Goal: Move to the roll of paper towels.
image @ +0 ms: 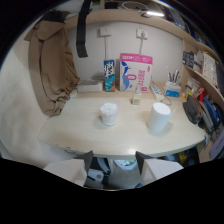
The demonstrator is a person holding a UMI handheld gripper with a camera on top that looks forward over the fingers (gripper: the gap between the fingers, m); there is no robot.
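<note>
A pale wooden desk (75,127) stands against the wall. On it, the paper towel roll (160,117) stands upright toward the right, a round white tub (108,113) sits mid-desk, well apart. A pink box (135,72) and blue carton (109,75) stand at the back.

White paper towel roll (160,117); seemingly pink box (135,71).
</note>
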